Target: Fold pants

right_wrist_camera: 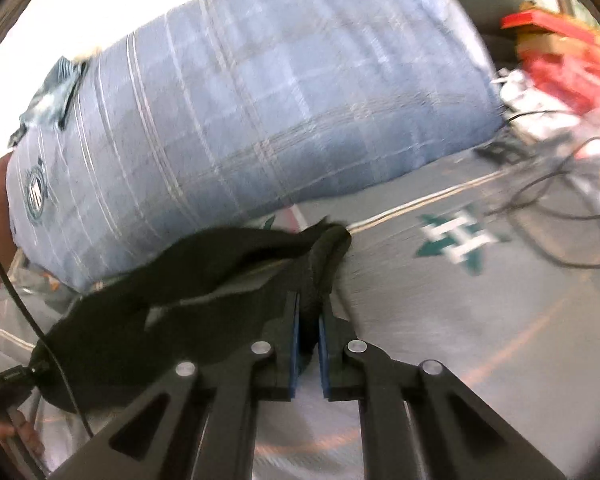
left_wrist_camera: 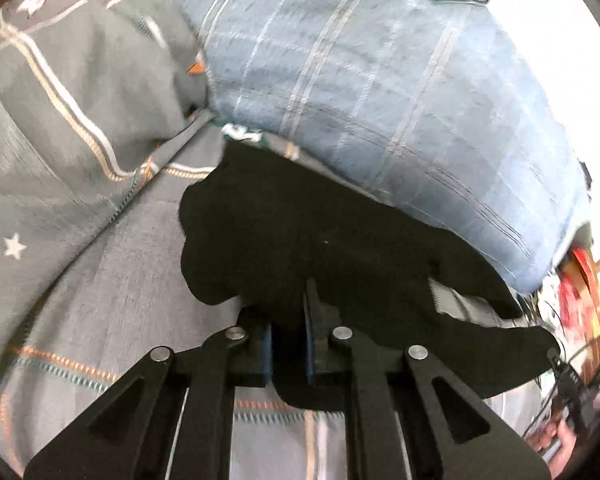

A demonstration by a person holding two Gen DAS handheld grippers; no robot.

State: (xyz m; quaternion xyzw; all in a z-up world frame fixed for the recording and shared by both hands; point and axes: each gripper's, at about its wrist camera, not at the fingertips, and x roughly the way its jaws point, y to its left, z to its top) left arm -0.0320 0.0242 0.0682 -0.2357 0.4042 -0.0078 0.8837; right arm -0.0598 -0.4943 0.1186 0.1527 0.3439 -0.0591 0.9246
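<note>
The black pants (left_wrist_camera: 300, 236) lie crumpled on a grey patterned bedsheet (left_wrist_camera: 100, 300), close under a big blue checked pillow (left_wrist_camera: 380, 80). My left gripper (left_wrist_camera: 290, 320) is shut on a fold of the black cloth, which drapes over its fingers and hides the tips. In the right wrist view the same pants (right_wrist_camera: 204, 268) stretch off to the left, lifted a little above the sheet. My right gripper (right_wrist_camera: 309, 304) is shut on a bunched edge of the cloth, pinched between the blue pads (right_wrist_camera: 294, 344).
A grey quilt (left_wrist_camera: 60, 100) with stripes and stars is heaped at the left. Black cables (right_wrist_camera: 560, 208), a red box (right_wrist_camera: 548, 28) and clutter lie at the right end of the bed (right_wrist_camera: 460, 300). A hand (right_wrist_camera: 16, 436) shows at the lower left edge.
</note>
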